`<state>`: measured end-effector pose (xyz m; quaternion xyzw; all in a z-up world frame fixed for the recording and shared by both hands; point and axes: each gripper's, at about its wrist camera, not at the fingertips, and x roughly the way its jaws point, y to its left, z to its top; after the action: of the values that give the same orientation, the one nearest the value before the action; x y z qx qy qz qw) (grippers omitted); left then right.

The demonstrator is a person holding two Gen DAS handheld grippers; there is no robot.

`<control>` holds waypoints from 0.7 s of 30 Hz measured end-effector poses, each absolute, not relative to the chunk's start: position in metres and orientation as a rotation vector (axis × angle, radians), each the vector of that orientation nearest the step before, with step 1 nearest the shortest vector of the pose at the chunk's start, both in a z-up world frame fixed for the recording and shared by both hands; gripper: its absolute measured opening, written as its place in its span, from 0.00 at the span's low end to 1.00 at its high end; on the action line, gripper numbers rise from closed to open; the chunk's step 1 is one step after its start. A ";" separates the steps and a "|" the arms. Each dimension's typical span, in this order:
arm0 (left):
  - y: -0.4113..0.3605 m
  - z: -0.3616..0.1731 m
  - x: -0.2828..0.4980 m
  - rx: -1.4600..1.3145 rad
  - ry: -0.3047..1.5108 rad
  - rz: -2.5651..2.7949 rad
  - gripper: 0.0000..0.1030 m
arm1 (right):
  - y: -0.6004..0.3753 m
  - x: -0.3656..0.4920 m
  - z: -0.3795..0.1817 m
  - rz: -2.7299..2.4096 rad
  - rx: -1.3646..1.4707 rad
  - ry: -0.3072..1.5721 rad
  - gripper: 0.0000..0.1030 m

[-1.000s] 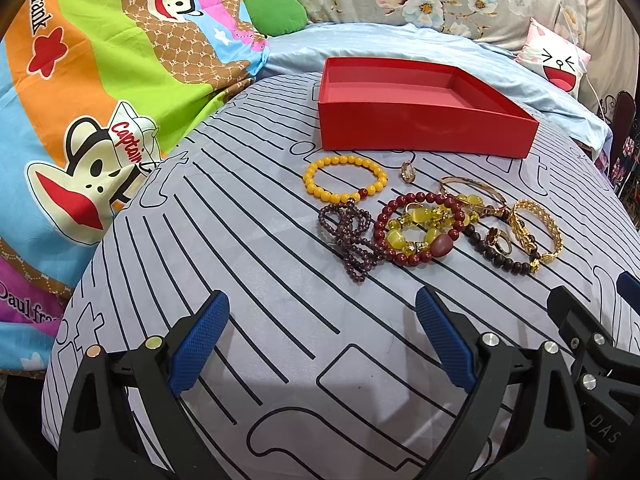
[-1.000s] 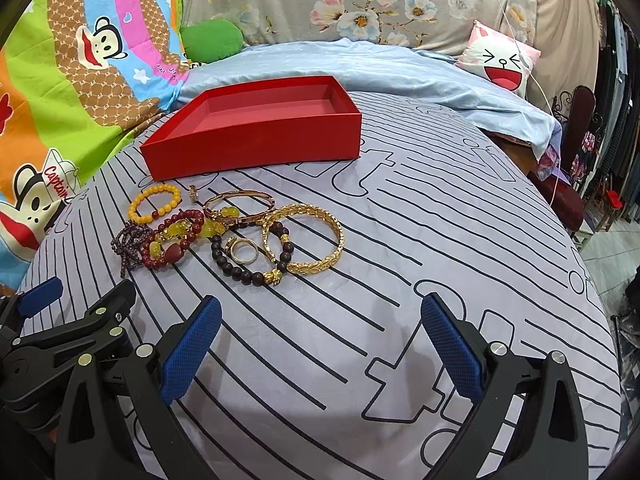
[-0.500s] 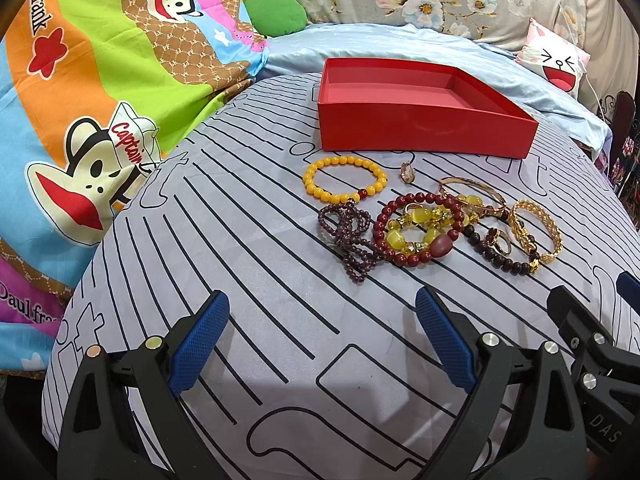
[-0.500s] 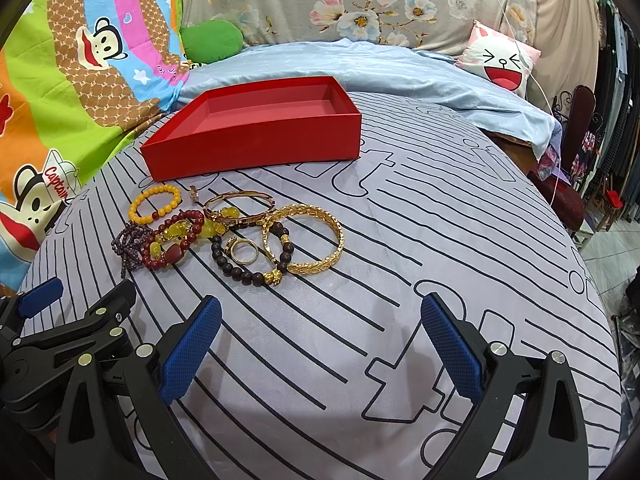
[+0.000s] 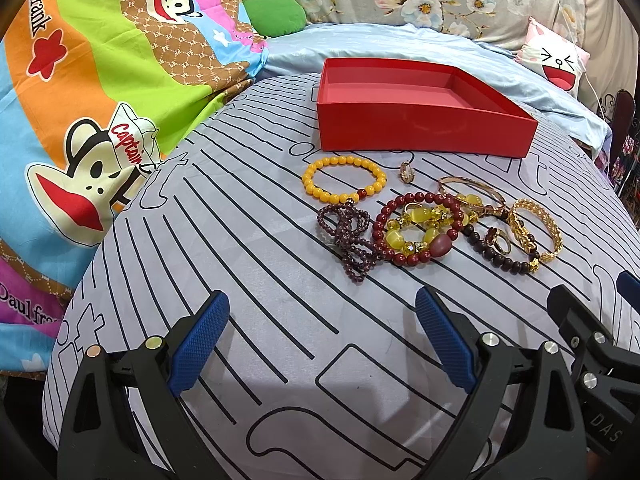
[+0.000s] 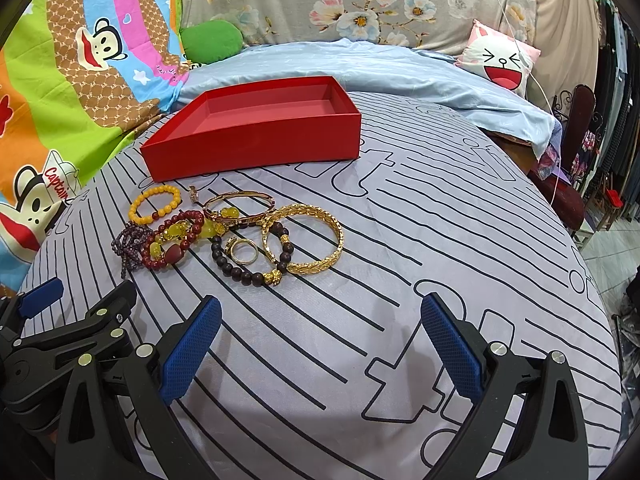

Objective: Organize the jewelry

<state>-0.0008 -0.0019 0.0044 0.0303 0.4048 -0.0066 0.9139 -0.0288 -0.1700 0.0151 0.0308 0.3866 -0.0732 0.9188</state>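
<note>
An empty red box (image 5: 424,130) (image 6: 256,148) stands at the far side of a grey striped cloth. In front of it lies a cluster of jewelry: a yellow bead bracelet (image 5: 344,178) (image 6: 155,205), a purple bead strand (image 5: 350,236) (image 6: 128,244), a dark red bead bracelet (image 5: 416,232) (image 6: 172,240), a dark brown bead bracelet (image 6: 248,258), a gold bangle (image 5: 534,232) (image 6: 304,240), a thin gold bangle (image 6: 240,206) and gold rings (image 6: 244,252). My left gripper (image 5: 322,344) is open, short of the pile. My right gripper (image 6: 320,344) is open too, to the pile's right.
The striped cloth (image 6: 400,240) covers a rounded surface that drops off at the right. A colourful cartoon blanket (image 5: 80,120) lies left, a pale blue sheet (image 6: 360,68) and a cat-face pillow (image 6: 500,60) behind. My right gripper's side (image 5: 592,340) shows in the left view.
</note>
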 end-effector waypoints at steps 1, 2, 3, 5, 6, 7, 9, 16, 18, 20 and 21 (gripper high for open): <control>-0.002 0.004 -0.001 0.063 0.833 -0.013 0.87 | -0.171 -0.029 0.016 -0.151 0.063 0.795 0.94; -0.002 0.004 -0.001 0.062 0.833 -0.014 0.87 | -0.170 -0.029 0.015 -0.150 0.064 0.795 0.94; -0.002 0.004 -0.001 0.062 0.833 -0.014 0.87 | -0.170 -0.029 0.015 -0.150 0.064 0.795 0.94; -0.002 0.005 -0.001 0.063 0.834 -0.013 0.87 | -0.170 -0.029 0.015 -0.150 0.063 0.795 0.94; -0.002 0.004 -0.001 0.063 0.833 -0.014 0.87 | -0.170 -0.029 0.015 -0.150 0.063 0.794 0.94; -0.002 0.005 -0.001 0.063 0.833 -0.013 0.87 | -0.171 -0.029 0.015 -0.150 0.063 0.795 0.94; -0.002 0.004 -0.001 0.063 0.833 -0.013 0.87 | -0.170 -0.029 0.015 -0.150 0.064 0.795 0.94; -0.002 0.004 -0.001 0.064 0.832 -0.013 0.87 | -0.170 -0.029 0.015 -0.150 0.064 0.794 0.94; -0.002 0.004 -0.001 0.063 0.832 -0.013 0.87 | -0.172 -0.029 0.016 -0.150 0.064 0.794 0.94; -0.002 0.005 -0.001 0.063 0.832 -0.013 0.87 | -0.171 -0.029 0.016 -0.150 0.064 0.794 0.94; -0.002 0.004 -0.001 0.064 0.832 -0.013 0.87 | -0.171 -0.029 0.016 -0.150 0.064 0.794 0.94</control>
<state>-0.0009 -0.0020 0.0044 0.0309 0.4040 -0.0064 0.9142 -0.0292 -0.1713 0.0156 0.0311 0.3861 -0.0730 0.9190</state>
